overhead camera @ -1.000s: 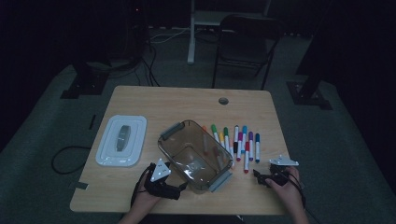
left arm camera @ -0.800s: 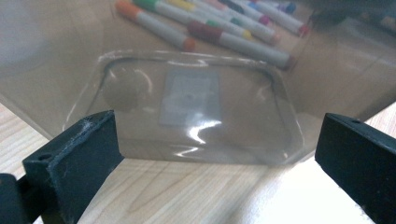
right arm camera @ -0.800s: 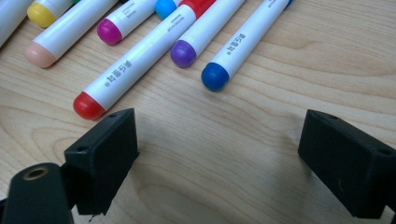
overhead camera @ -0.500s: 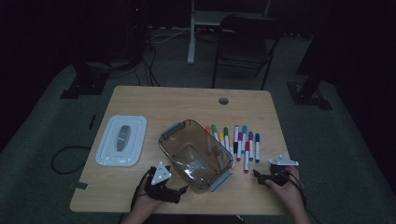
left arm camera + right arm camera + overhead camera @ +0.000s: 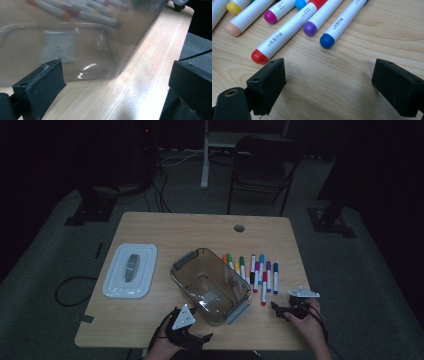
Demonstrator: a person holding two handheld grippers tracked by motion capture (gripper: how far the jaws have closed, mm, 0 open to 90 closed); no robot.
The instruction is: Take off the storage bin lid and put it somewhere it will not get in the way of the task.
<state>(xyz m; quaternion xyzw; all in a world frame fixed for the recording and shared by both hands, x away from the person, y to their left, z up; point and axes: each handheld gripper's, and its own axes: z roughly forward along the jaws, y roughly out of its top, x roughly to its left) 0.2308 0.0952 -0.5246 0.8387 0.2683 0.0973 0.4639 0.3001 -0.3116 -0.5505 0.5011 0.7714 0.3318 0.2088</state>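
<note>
I am holding my right gripper (image 5: 278, 309) low over the table (image 5: 200, 227), near its front right corner, jaws spread wide and gripping nothing. In the right gripper view (image 5: 329, 82), bare wood is lying between the jaws, and the markers (image 5: 287, 32) are lying just beyond the tips. The red-capped marker (image 5: 259, 57) is sitting nearest the left jaw, whether touching I cannot tell; the blue-capped one (image 5: 327, 41) is lying farther out, apart from both jaws. In the high view the markers (image 5: 255, 272) are lying in a row just right of the clear bin (image 5: 210, 285). My left gripper (image 5: 197, 339) is sitting at the front edge, just beside the bin's near left corner, jaws wide apart, empty. The lid (image 5: 131, 270) is lying flat, left of the bin.
</note>
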